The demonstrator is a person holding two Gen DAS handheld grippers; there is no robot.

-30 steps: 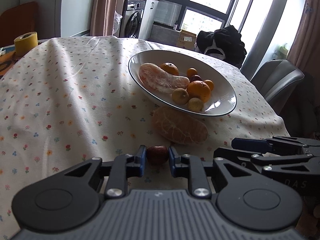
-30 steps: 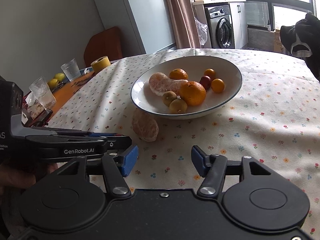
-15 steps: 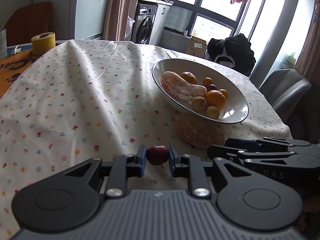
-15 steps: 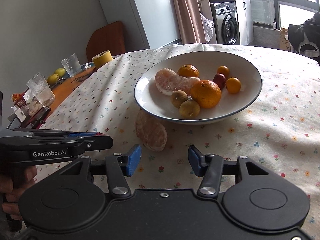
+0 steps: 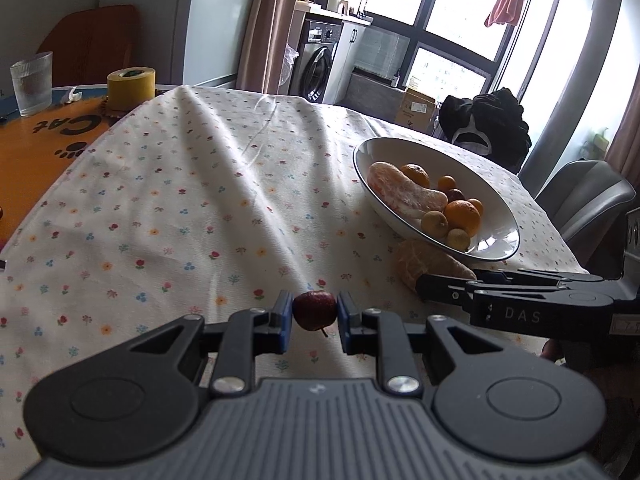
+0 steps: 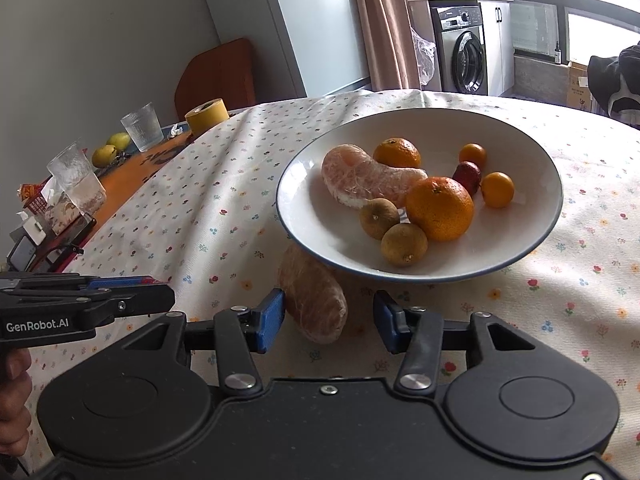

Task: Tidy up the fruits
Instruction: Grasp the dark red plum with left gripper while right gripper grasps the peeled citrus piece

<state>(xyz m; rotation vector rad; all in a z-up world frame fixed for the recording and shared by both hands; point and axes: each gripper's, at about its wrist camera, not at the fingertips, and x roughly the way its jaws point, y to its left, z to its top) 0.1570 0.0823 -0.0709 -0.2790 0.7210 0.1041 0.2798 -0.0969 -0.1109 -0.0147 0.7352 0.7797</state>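
Fruit bowl [image 6: 536, 148] on floral cloth [image 5: 168, 216]; left gripper [image 5: 311, 315] clamped a red date [image 5: 314, 311]; right gripper [image 6: 329, 319] spread wide around a peeled segment [image 6: 314, 300] beside the bowl

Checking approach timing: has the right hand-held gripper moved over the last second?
Yes. The right hand-held gripper has advanced toward the bowl; its open jaws now flank the peeled segment on the tablecloth.

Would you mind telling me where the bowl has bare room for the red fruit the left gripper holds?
The bowl is bare along its right inner slope and its near-left floor, below the peeled segment. The centre is crowded around the large orange. The left gripper holds the red fruit.
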